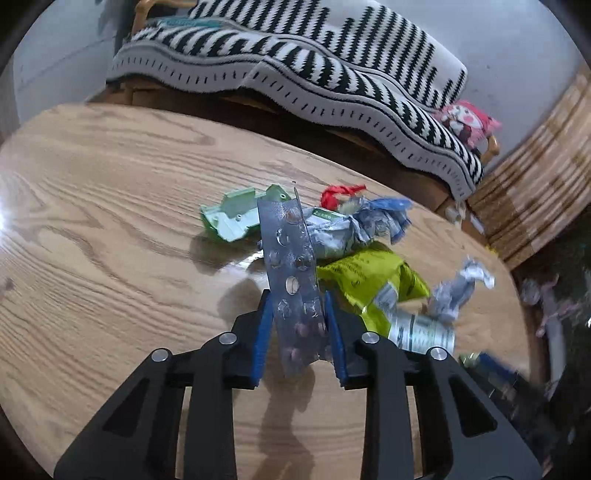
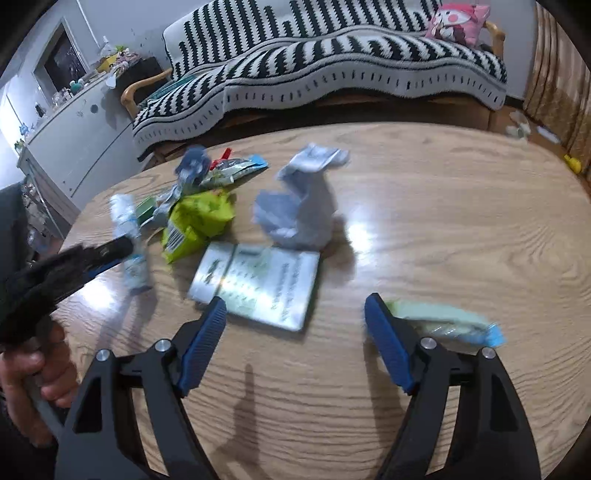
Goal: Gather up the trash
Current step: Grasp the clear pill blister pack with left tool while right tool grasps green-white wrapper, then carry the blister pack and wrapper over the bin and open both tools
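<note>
My left gripper (image 1: 298,301) is shut on a silver pill blister strip (image 1: 290,258) and holds it upright above the wooden table (image 1: 110,221). Behind the strip lies a trash pile: a green plastic tray (image 1: 232,218), a crumpled blue-white wrapper (image 1: 369,221), a yellow-green bag (image 1: 369,280) and crumpled grey paper (image 1: 458,291). My right gripper (image 2: 295,317) is open and empty above the table (image 2: 461,221). A flat silver-green packet (image 2: 258,282) lies just ahead of it, a crumpled grey-white bag (image 2: 299,206) beyond, and a pale green wrapper (image 2: 443,321) beside its right finger. The left gripper (image 2: 92,258) and the strip (image 2: 129,236) show at the left.
A sofa with a black-and-white striped blanket (image 2: 332,74) stands behind the table, with a pink plush cushion (image 2: 458,18). A white cabinet (image 2: 74,140) stands at the left. The yellow-green bag (image 2: 199,221) and other wrappers (image 2: 221,166) lie at the table's left part.
</note>
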`<state>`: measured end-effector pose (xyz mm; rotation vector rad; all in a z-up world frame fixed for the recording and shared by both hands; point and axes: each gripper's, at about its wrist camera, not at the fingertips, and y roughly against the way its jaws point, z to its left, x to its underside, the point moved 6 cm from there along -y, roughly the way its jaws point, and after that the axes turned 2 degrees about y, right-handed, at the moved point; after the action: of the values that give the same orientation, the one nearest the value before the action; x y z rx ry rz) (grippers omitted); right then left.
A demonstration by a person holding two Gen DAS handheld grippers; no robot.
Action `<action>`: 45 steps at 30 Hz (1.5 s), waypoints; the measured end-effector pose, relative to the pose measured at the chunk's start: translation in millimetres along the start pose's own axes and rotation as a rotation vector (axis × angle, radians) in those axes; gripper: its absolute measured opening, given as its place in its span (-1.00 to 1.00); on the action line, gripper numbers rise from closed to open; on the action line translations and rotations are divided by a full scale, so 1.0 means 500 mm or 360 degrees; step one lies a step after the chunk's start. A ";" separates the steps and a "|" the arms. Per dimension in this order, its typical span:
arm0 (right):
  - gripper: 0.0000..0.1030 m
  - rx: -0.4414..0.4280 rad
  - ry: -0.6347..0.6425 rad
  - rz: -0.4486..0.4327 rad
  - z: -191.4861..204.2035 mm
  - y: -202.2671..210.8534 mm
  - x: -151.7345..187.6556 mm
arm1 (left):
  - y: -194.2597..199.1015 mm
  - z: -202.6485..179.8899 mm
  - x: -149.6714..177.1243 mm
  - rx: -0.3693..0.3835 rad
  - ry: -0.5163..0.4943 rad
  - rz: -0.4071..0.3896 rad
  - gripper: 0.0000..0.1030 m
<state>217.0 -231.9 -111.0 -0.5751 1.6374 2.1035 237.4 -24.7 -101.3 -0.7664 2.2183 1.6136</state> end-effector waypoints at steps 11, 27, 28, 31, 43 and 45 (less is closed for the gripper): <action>0.59 0.0253 0.0097 0.0085 -0.133 -0.027 0.027 | 0.061 -0.023 0.031 -0.0003 -0.0243 -0.0051 -0.46; -0.71 0.0223 0.0143 0.0032 -0.124 0.054 0.064 | 0.080 -0.144 0.078 0.0041 -0.0459 -0.0060 -0.46; -0.71 0.0226 0.0131 0.0014 -0.133 0.072 0.065 | 0.082 -0.162 0.086 0.0054 -0.0478 -0.0059 -0.46; -0.71 0.0259 0.0073 -0.0038 -0.175 0.138 0.085 | 0.088 -0.224 0.114 0.0101 -0.0546 -0.0056 -0.46; -0.71 0.0618 -0.0423 -0.0149 -0.546 0.430 0.339 | 0.108 -0.610 0.376 0.0444 -0.1009 0.0069 -0.46; -0.71 0.0658 -0.0533 -0.0152 -0.610 0.474 0.401 | 0.112 -0.678 0.440 0.0522 -0.1089 0.0106 -0.46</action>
<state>-59.4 -567.8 -100.4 -0.1528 1.7332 1.6184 50.4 -385.4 -60.8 -0.0291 1.9194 1.2311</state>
